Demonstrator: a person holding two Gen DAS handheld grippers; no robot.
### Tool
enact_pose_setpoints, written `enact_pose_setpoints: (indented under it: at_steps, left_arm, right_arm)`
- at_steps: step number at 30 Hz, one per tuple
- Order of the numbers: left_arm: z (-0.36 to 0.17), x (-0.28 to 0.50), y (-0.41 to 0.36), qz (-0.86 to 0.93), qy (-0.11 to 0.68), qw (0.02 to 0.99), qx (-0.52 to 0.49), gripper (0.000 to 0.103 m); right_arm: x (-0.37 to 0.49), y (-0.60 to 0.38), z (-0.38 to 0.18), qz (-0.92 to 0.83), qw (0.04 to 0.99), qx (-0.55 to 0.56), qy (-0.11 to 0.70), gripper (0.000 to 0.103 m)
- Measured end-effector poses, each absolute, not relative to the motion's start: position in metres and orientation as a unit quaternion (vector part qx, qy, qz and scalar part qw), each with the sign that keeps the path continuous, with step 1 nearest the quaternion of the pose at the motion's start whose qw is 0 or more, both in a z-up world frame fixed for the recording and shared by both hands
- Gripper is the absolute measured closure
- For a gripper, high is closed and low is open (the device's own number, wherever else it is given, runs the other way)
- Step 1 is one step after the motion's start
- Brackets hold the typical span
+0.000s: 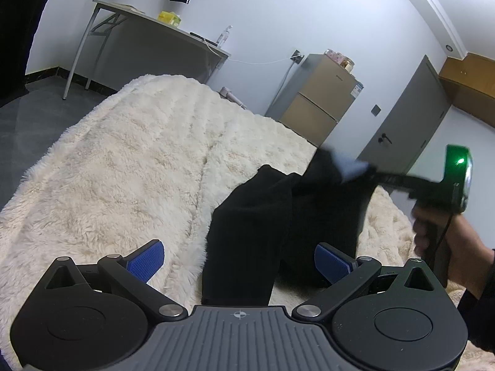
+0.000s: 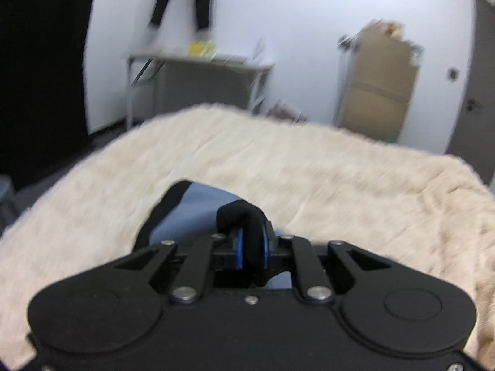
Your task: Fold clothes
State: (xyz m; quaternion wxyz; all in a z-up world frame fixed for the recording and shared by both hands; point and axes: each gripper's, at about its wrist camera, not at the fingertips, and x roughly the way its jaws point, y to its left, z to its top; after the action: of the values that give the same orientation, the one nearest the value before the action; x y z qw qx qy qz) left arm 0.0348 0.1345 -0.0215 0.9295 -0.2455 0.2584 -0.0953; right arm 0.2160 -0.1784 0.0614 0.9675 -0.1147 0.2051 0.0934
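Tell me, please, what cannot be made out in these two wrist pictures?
- Black garment: its kind; left wrist view shows dark folds, its near end hidden behind the left gripper.
- Right gripper view: motion blur smears the fridge.
- Items on the folding table: too small.

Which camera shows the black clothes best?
The left wrist view. It shows most of the black garment draped over the fluffy cream blanket, one end lifted by the right hand-held gripper. The right wrist view is blurry and shows only a pinched fold.
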Motion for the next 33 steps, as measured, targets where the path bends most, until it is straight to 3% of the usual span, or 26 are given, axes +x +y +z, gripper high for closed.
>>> enact_pose_setpoints:
  at_steps: [2, 6, 7, 16, 21, 24, 27, 29, 31, 33]
  left_arm:
    - [-0.022, 0.035, 0.134, -0.095, 0.258, 0.929, -0.246, 0.000]
    - [-0.021, 0.034, 0.134, -0.095, 0.257, 0.930, -0.245, 0.000]
    - [-0.021, 0.034, 0.134, -0.094, 0.256, 0.930, -0.246, 0.000]
    - [-0.021, 0.034, 0.134, -0.097, 0.256, 0.930, -0.245, 0.000]
    - [-0.022, 0.035, 0.136, -0.096, 0.256, 0.929, -0.249, 0.000]
    - [-0.023, 0.036, 0.137, -0.095, 0.258, 0.928, -0.252, 0.000]
    - [-0.023, 0.037, 0.136, -0.096, 0.260, 0.927, -0.251, 0.000]
    - [-0.024, 0.040, 0.133, -0.098, 0.265, 0.928, -0.245, 0.000]
    - [-0.024, 0.041, 0.131, -0.098, 0.271, 0.927, -0.239, 0.000]
    - [-0.025, 0.043, 0.129, -0.100, 0.271, 0.927, -0.237, 0.000]
  right_arm:
    - [0.220, -0.187, 0.063, 0.076, 0.970, -0.108, 0.205, 0.089]
    - [0.228, -0.196, 0.036, 0.049, 0.956, -0.126, 0.261, 0.050]
    - [0.225, -0.197, 0.030, 0.051, 0.955, -0.121, 0.265, 0.047]
    - [0.174, -0.191, -0.048, 0.149, 0.938, -0.091, 0.300, 0.041]
    - [0.155, -0.197, -0.078, 0.156, 0.943, -0.097, 0.279, 0.040]
    - [0.139, -0.203, -0.088, 0.168, 0.946, -0.114, 0.251, 0.030]
    - [0.127, -0.211, -0.090, 0.181, 0.947, -0.120, 0.238, 0.027]
    - [0.115, -0.224, -0.095, 0.198, 0.942, -0.132, 0.238, 0.018]
    - [0.110, -0.233, -0.102, 0.202, 0.941, -0.130, 0.240, 0.000]
    - [0.107, -0.243, -0.116, 0.200, 0.942, -0.118, 0.241, 0.000]
